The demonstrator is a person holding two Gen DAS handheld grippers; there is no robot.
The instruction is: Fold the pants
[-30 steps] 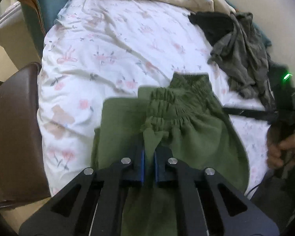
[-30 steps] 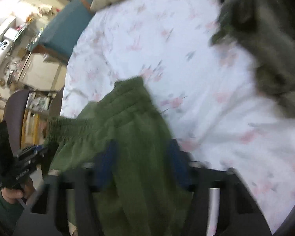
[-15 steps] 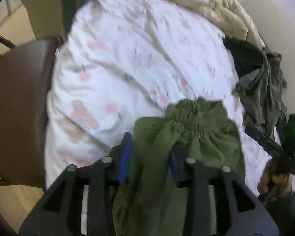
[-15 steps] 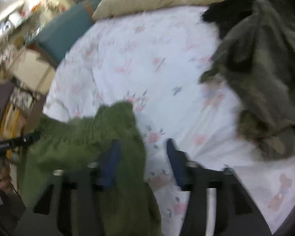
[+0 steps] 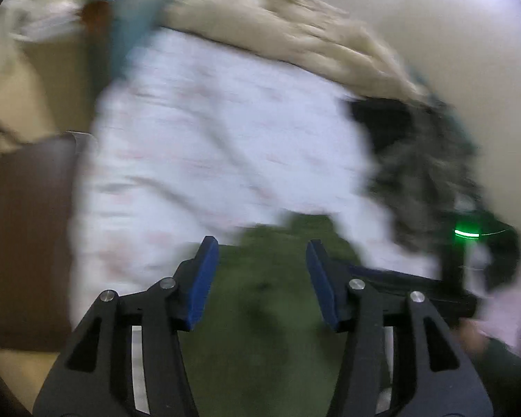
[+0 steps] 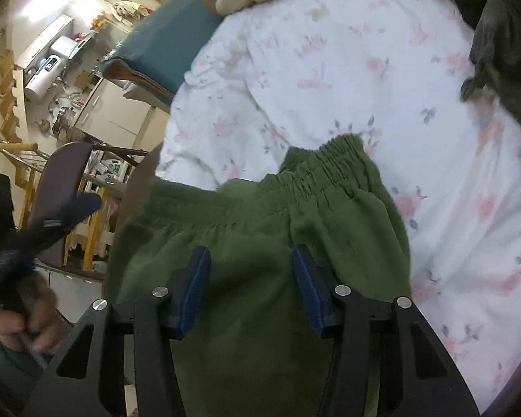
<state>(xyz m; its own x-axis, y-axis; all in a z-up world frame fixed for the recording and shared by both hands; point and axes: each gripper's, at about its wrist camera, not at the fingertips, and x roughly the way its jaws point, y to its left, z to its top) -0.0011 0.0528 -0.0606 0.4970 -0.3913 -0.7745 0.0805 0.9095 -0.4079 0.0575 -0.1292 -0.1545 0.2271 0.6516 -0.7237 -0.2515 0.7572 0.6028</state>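
Note:
Olive green pants lie on the floral bed sheet, elastic waistband toward the far side, the fabric doubled over. My right gripper hovers over them; its jaws are closing slightly, apart, with cloth below but nothing pinched. The left wrist view is blurred by motion. There my left gripper hangs above the pants, jaws opening, gripping nothing. The left gripper's fingers show at the left edge of the right wrist view, held by a hand.
A heap of grey and black clothes lies at the bed's right side. A beige duvet lies along the far end beside a teal pillow. A brown chair stands against the bed's left edge.
Both grippers have opened and let go of the green pants. The left one has lifted and swung, blurring its view. The right view has shifted back over the pants.

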